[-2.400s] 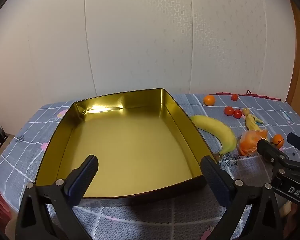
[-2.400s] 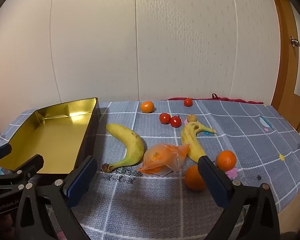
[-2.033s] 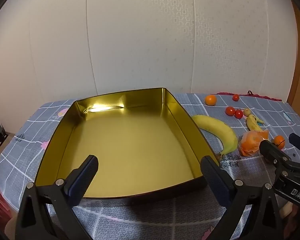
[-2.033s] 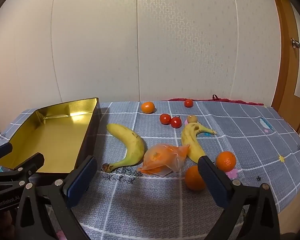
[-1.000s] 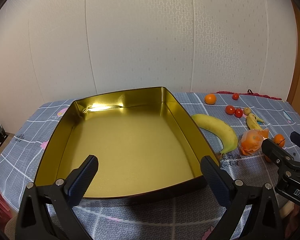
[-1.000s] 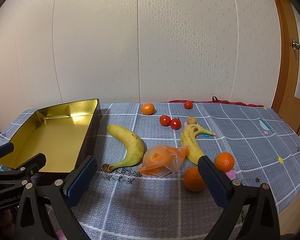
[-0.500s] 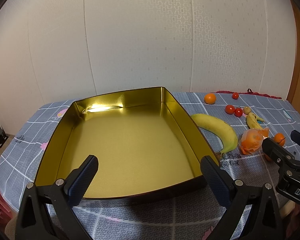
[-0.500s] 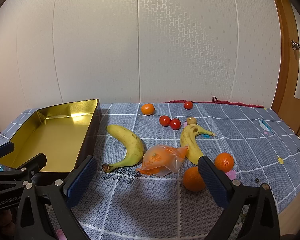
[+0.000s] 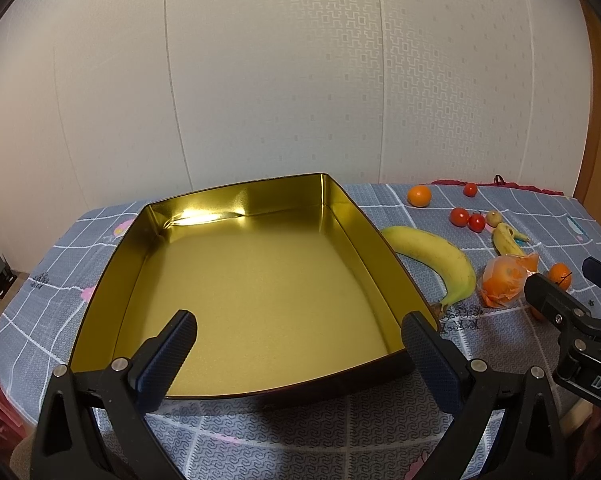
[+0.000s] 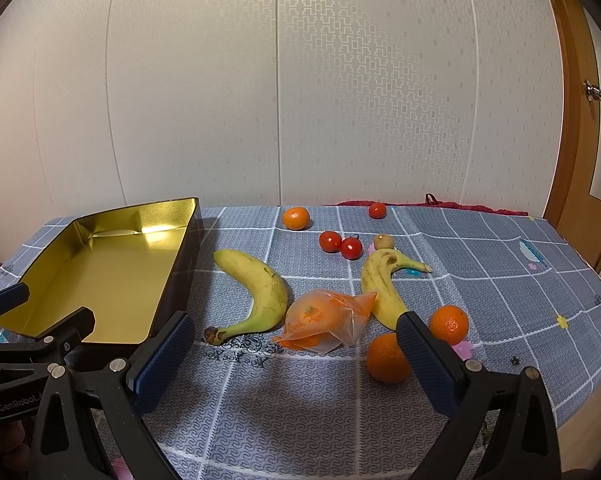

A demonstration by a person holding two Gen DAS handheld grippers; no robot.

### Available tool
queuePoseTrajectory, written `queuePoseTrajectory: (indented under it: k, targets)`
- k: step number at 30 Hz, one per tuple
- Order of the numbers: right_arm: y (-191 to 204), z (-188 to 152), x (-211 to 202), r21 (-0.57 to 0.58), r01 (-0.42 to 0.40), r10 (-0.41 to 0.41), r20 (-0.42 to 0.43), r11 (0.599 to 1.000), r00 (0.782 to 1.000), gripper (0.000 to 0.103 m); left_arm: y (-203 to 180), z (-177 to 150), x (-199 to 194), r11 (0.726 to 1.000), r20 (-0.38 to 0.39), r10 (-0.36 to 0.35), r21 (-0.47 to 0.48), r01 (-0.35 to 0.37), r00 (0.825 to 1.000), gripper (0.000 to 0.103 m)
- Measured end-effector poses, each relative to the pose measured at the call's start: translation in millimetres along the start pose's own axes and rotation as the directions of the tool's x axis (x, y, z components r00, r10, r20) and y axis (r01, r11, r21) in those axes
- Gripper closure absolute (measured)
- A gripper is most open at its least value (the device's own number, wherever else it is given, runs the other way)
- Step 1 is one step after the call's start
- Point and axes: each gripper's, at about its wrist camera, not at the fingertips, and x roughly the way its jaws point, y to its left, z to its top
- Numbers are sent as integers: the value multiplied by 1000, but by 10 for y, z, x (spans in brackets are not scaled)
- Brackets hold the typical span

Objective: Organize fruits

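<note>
Fruits [image 10: 260, 292] lie loose beside gold tray [image 9: 236, 196]; left gripper [image 9: 298, 338] and right gripper [image 10: 290, 338] spread, empty

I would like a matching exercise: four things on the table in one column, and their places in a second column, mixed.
1. gold tin
2. big banana
3. orange plastic bag
4. lone red tomato

a. between the two bananas
b. far edge of the cloth
c. left end of the table
d. just right of the tin

Pairs: 1-c, 2-d, 3-a, 4-b
</note>
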Motion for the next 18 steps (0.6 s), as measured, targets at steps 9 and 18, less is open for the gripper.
queuePoseTrajectory:
  k: [9,18]
  targets:
    - [-24,1,-10,-3,4,-4,15,1000,1000,1,-40,-5,-6,1000,-1,0,14,0,1000,0]
    - [-190,23,-45,6,36,-36,28,999,999,1,-161,-25,-79,996,51,-15,84,10,999,0]
